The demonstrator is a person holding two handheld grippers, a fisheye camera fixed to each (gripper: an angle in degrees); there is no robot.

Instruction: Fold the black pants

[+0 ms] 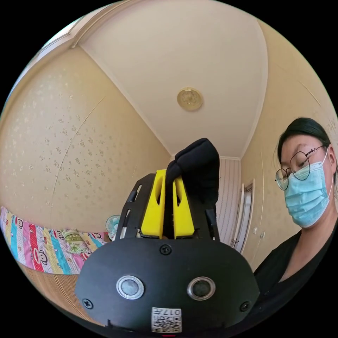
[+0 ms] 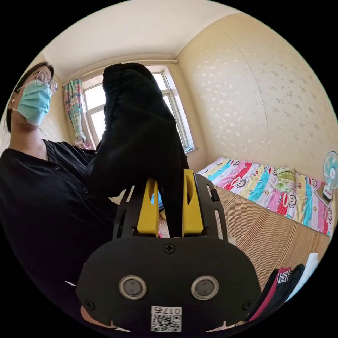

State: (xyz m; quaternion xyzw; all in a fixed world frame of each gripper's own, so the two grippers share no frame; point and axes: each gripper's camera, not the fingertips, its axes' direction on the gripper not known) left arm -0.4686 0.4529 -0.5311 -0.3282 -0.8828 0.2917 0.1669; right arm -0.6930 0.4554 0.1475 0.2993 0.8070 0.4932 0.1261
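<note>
The black pants (image 1: pixel 199 169) are lifted in the air, pinched between the yellow jaws of my left gripper (image 1: pixel 169 179), which points up toward the ceiling; a rounded fold of cloth sticks out past the tips. In the right gripper view a larger bunch of the black pants (image 2: pixel 137 130) rises from between the yellow jaws of my right gripper (image 2: pixel 171 183), also shut on the cloth. The rest of the pants hangs out of sight.
A person in a black top and face mask (image 1: pixel 306 204) stands close behind both grippers (image 2: pixel 31 102). A striped mat (image 2: pixel 267 232), a colourful cartoon-print sheet (image 2: pixel 267 190), a small fan (image 2: pixel 331 169) and a pile of folded clothes (image 2: pixel 285 285) lie nearby.
</note>
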